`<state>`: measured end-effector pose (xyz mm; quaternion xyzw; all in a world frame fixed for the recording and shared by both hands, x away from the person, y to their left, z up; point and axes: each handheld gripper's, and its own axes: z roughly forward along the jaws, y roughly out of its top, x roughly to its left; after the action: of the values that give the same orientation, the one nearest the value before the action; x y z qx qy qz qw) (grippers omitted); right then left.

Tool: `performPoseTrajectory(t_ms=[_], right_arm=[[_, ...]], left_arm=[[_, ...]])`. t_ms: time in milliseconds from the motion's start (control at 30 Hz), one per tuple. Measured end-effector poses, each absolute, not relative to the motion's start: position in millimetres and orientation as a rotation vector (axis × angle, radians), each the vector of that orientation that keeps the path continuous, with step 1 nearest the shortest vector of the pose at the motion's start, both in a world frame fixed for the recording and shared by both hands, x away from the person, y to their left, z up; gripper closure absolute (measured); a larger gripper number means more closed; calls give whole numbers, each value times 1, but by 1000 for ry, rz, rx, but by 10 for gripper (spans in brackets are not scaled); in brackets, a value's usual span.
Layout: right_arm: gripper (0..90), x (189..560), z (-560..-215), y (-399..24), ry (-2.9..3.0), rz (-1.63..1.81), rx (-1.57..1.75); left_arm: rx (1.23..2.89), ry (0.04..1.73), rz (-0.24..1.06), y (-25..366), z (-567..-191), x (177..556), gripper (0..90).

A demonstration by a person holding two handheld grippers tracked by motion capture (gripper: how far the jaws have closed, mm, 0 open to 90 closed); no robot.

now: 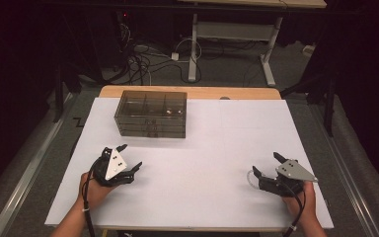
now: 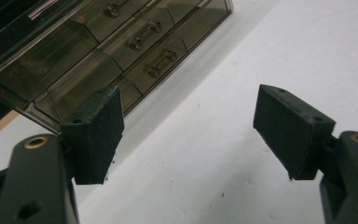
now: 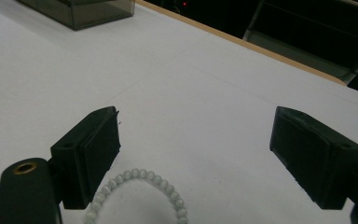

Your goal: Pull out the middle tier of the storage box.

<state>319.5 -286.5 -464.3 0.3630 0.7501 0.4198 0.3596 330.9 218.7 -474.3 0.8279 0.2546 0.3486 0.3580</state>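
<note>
The left claw point(image 1: 127, 159) sits at the left, on the near side of the smoky drawer box point(image 1: 151, 113), and it is wide open with nothing between its two black pads point(image 2: 95, 135). In the left gripper view the drawer box point(image 2: 98, 56) is just ahead of that claw, with small metal handles point(image 2: 161, 63) on the fronts of its drawers. The drawer box rests near the far edge of the white counter point(image 1: 212, 148). Far to the right of the drawer box, and nearer to the person, the right claw point(image 1: 265, 164) is also wide open and grips nothing. A ring of pale beads, a bracelet point(image 3: 140, 193), lies flat on the counter point(image 3: 191, 93) low between the right claw's pads and just beside the left one. The job now looks like picking up the bracelet to put it in the drawer box. To do it well, the right claw should go down slowly until one pad is inside the ring and one is outside, then pinch the beads softly. A hard pinch could make them roll or slip away. The left claw could take hold of a drawer handle and pull it straight out, so the drawer box does not slide.
</note>
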Motion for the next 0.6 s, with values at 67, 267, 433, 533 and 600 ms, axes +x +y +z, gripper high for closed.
performPoseTrajectory(t_ms=[67,267,433,533,600], right_arm=[[164,320,-464,-287,1939,1088,935],[164,318,-464,-285,1947,1090,929],[164,319,-463,-283,1946,1081,927],[164,319,-464,-284,1948,1078,932],[164,319,-464,-285,1947,1080,934]], left_arm=[[2140,652,897,218,-474,331,241],[2167,624,927,215,-475,327,241],[2188,609,985,213,-476,325,242],[2200,583,1030,212,-476,325,244],[2220,573,1055,210,-476,325,245]])
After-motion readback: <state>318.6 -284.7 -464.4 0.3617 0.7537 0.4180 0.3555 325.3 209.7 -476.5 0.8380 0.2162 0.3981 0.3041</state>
